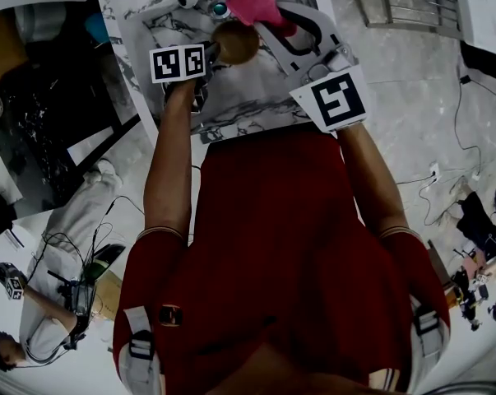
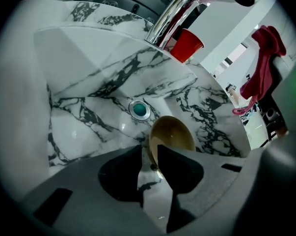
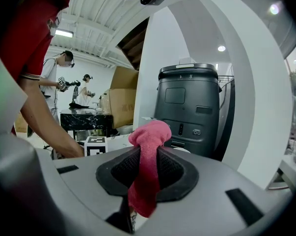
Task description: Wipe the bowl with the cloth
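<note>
A golden-brown bowl [image 2: 173, 133] hangs tilted over the marble sink [image 2: 94, 82], its opening turned up and toward the right. My left gripper [image 2: 148, 157] is shut on its near rim, one finger inside the bowl and one outside. From the head view, the bowl [image 1: 236, 41] sits just ahead of the left gripper [image 1: 208, 56]. My right gripper [image 3: 148, 163] is shut on a pink cloth [image 3: 148, 132] that bunches above the pads and hangs below them. The cloth [image 1: 254, 2] is held above and to the right of the bowl, apart from it.
A chrome faucet [image 2: 174, 14] arches over the sink, with a red cup [image 2: 189, 44] behind it. A teal drain plug [image 2: 139, 109] lies in the basin below the bowl. A dark machine [image 3: 192, 107] stands beyond the counter. Other people work at the left.
</note>
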A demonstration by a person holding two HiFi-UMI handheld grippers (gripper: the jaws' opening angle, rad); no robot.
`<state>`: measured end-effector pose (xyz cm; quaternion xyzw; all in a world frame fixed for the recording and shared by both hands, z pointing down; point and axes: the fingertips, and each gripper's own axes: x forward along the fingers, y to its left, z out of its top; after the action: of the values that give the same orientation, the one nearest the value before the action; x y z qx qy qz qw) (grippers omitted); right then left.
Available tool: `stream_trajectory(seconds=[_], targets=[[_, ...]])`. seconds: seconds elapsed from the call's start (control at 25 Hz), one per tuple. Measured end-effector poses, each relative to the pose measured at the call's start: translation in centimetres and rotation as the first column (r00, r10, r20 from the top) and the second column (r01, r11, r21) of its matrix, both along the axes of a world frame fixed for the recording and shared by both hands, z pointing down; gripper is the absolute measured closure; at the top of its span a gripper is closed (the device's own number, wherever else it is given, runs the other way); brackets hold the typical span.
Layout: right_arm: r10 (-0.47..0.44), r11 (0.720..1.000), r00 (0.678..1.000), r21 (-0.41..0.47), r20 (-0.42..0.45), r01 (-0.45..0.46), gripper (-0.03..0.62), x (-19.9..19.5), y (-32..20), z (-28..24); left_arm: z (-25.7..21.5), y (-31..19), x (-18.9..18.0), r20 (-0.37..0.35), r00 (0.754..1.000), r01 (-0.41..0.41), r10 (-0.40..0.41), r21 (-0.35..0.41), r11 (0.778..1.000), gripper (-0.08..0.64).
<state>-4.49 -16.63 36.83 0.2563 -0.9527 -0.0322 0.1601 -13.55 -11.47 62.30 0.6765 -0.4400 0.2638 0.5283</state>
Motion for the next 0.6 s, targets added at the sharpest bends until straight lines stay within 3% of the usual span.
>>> stream_trajectory(seconds=[0.24, 0.44, 0.6], targets=[[0.008, 1.000, 1.000, -0.007, -0.008, -0.008, 0.511, 0.22, -0.05, 0.29, 0.21, 0.01, 0.23, -0.018, 1.000, 0.018, -0.018, -0.010, 1.000, 0.480], [0.007, 1.000, 1.000, -0.011, -0.011, -0.007, 0.511, 0.10, -0.05, 0.33, -0.11, -0.39, 0.10, -0.003, 1.000, 0.031, -0.031, 0.009, 0.999, 0.535], [0.005, 1.000, 1.000, -0.012, -0.009, -0.005, 0.511, 0.09, 0.01, 0.47, -0.14, -0.49, 0.18, 0.012, 0.999, 0.032, -0.032, 0.018, 0.999, 0.538]])
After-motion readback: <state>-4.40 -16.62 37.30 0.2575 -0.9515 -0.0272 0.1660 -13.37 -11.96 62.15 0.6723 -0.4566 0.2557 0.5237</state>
